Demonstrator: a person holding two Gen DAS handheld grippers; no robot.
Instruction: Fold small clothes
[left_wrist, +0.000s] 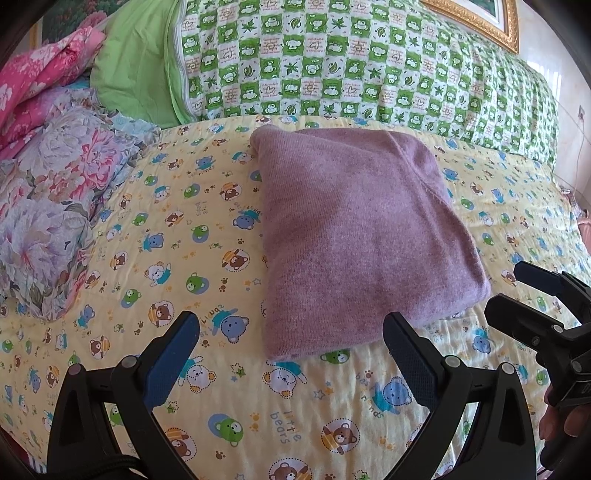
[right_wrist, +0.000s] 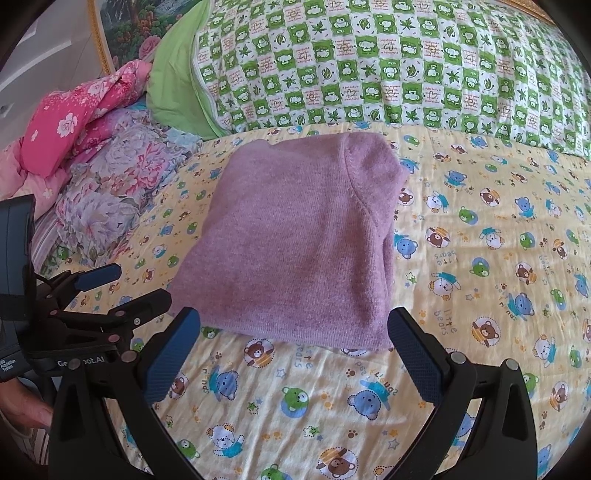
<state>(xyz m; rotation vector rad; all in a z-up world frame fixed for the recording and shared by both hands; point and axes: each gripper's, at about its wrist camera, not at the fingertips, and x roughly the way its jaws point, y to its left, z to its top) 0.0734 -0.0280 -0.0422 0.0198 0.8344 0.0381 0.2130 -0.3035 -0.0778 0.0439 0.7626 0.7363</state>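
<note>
A: Two grippers, left gripper and right gripper, both spread wide, gripping nothing.
B: Garment?
A: Purple sweater lies folded on the bear-print sheet, just ahead of both, untouched. Green checkered quilt behind.

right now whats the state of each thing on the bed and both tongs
purple knit sweater: folded into a compact rectangle, lying flat on the sheet, ungripped
left tongs: open, empty, just short of the sweater
right tongs: open, empty, at the sweater's near edge
green checked quilt: folded, behind the sweater
floral bedding: bunched up
</note>
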